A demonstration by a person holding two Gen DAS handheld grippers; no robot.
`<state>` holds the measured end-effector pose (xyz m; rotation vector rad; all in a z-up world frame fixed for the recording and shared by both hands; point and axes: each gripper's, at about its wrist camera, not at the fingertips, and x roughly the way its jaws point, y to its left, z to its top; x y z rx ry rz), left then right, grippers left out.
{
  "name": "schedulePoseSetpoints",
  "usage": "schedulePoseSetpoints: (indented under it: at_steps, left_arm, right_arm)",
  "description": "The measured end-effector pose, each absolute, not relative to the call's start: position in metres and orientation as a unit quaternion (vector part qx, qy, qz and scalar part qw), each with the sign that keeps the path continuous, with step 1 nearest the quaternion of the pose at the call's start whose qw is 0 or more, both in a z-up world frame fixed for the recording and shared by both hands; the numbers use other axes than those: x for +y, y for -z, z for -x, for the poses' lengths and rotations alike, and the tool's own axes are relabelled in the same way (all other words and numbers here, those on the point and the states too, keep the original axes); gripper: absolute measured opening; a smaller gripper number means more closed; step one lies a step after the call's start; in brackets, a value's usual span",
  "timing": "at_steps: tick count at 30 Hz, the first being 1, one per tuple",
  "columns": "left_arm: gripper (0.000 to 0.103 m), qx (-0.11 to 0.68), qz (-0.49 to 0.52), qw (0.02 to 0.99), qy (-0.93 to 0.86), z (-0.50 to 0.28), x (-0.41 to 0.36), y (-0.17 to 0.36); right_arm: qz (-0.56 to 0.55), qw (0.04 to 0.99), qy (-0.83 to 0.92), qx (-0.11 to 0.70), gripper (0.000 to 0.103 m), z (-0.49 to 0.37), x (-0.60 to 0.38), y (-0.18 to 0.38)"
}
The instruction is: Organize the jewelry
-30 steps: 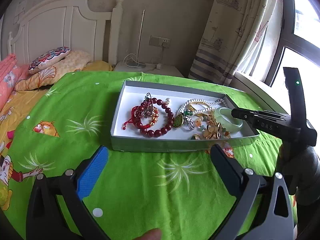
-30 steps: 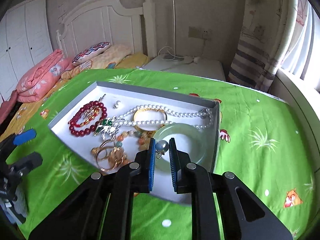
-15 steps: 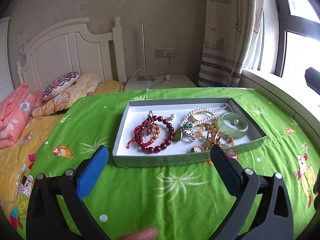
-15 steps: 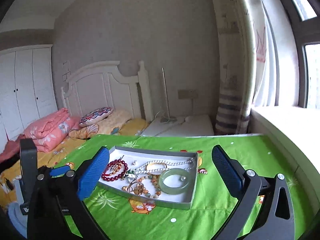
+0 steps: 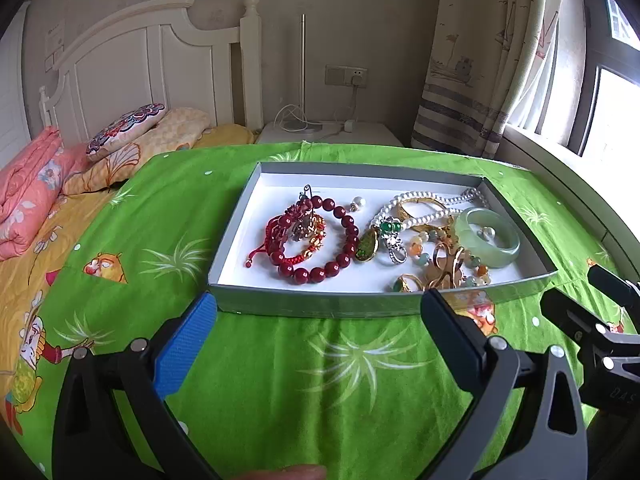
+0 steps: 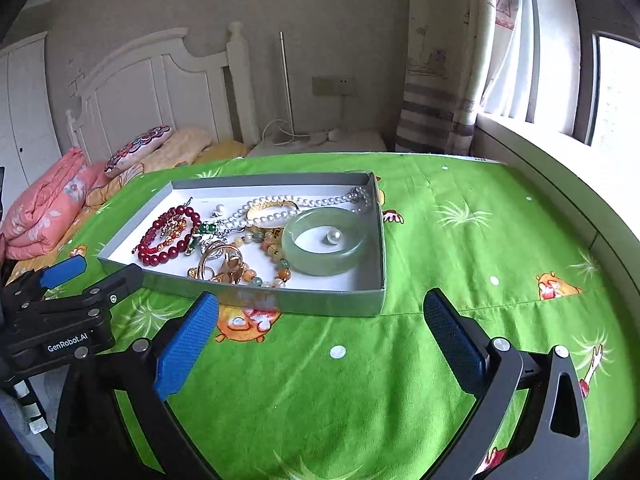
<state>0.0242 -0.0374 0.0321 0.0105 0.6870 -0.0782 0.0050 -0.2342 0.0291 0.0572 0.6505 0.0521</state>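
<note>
The left tool (image 5: 316,328) and the right tool (image 6: 320,328) both hover with their jaws spread wide and nothing between them, each just short of the near wall of a shallow grey box (image 5: 320,308) that lies on a bed under a green cartoon-print sheet (image 5: 340,400). All the jewelry in view sits inside the box, ahead of both tools. Ahead and left of the left tool lies a dark red bead bracelet (image 5: 344,256) around a red corded one. Ahead and right, a pearl necklace (image 5: 416,208), gold rings (image 5: 440,264) and a green pendant (image 5: 368,246) overlap in a heap. A pale jade bangle (image 6: 324,246) lies flat ahead of the right tool, with a loose pearl (image 6: 333,236) inside its ring. Collecting looks finished, since no piece shows on the sheet; untangling the heap appears to remain.
</note>
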Motion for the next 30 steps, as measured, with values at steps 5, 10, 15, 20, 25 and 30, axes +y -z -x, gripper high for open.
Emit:
schedulePoseSetpoints:
  at_steps: [5, 10, 15, 20, 25, 30]
  left_arm:
    - [0.101, 0.336, -0.016, 0.941, 0.039, -0.029, -0.042, -0.035]
    - [0.101, 0.332, -0.031, 0.942, 0.032, -0.032, -0.045, -0.041]
    - [0.101, 0.329, -0.031, 0.944, 0.025, -0.036, -0.043, -0.043]
    - [0.101, 0.331, -0.032, 0.943, 0.023, -0.039, -0.042, -0.038]
    - [0.101, 0.329, -0.03, 0.943, 0.027, -0.039, -0.04, -0.036]
    - [0.101, 0.324, -0.024, 0.945, 0.03, -0.035, -0.036, -0.038]
  right_arm:
    - [-0.02, 0.945, -0.028, 0.326, 0.098, -0.013, -0.228, -0.03]
    - [-0.016, 0.943, -0.022, 0.33, 0.098, -0.026, -0.223, -0.036]
    - [-0.027, 0.944, -0.017, 0.329, 0.098, -0.033, -0.225, -0.035]
    - [-0.027, 0.943, -0.012, 0.33, 0.098, -0.034, -0.225, -0.028]
    - [-0.026, 0.944, -0.012, 0.33, 0.098, -0.033, -0.224, -0.028]
    - [-0.023, 0.944, -0.012, 0.33, 0.098, -0.034, -0.223, -0.028]
